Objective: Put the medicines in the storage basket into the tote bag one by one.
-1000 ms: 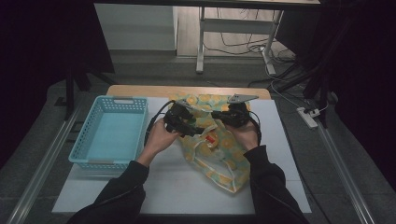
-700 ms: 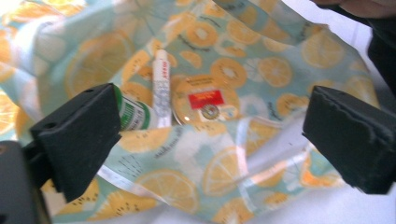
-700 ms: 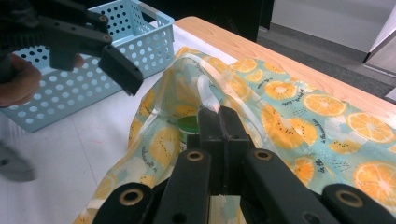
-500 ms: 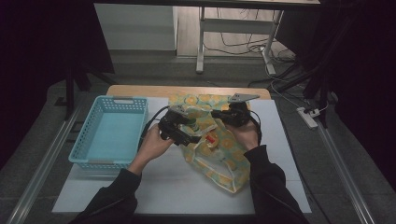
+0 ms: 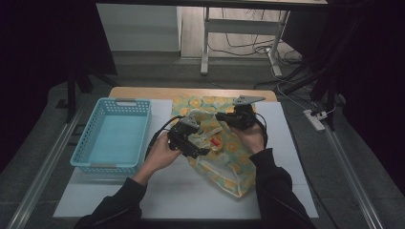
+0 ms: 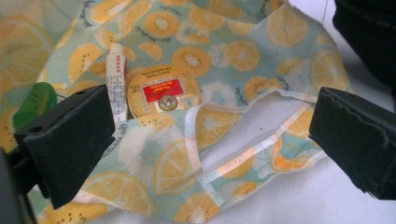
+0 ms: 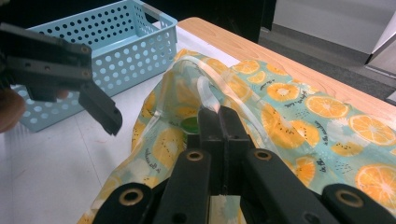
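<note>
The fruit-print bag (image 5: 224, 148) is lying on the white tabletop (image 5: 176, 191), its long axis running from the far edge toward the person, mouth facing the left tongs (image 6: 210, 140), which have just been opening and are standing wide with nothing between them. The right tongs (image 7: 219, 116) are clamping the bag's white-trimmed handle (image 7: 205, 88). Inside are sitting a round tin (image 6: 161, 91) with a red label, a white tube (image 6: 116, 79) with unreadable print and something green (image 6: 32, 102); the blue basket (image 5: 114, 136) is standing beside it.

Bare desk (image 5: 157, 191) in front of the fruit-print bag (image 5: 229, 167), open for passing. Left of the bag, blue basket (image 5: 114, 138) blocking. Behind the bag, narrow wooden strip only.
</note>
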### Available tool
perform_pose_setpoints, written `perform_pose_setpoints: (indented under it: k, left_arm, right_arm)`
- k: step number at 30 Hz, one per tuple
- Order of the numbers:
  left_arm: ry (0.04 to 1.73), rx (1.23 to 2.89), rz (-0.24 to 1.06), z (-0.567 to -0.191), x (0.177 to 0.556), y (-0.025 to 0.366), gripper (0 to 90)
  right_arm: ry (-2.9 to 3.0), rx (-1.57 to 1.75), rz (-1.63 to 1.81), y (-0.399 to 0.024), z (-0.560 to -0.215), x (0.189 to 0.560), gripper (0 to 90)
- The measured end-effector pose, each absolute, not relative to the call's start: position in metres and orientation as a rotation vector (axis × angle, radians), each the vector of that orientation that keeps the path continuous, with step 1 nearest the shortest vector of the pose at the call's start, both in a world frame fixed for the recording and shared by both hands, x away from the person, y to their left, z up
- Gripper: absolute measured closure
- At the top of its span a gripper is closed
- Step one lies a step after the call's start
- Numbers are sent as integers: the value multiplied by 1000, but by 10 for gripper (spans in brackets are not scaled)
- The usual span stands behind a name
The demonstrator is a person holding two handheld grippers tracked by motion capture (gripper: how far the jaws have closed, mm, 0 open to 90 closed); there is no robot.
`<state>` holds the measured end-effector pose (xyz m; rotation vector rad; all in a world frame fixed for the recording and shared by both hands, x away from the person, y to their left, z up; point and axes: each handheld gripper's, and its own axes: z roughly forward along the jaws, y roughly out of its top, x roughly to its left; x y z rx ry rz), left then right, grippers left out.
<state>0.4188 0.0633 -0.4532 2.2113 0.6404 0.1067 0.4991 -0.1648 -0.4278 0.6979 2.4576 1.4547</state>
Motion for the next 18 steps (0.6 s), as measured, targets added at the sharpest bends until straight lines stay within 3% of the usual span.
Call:
perform_pose_setpoints:
  k: [18]
  left_arm:
    - [645,2267,115,-476,428,43,27]
  right_arm:
    - [2470,693,1454,-162,-428,498,900]
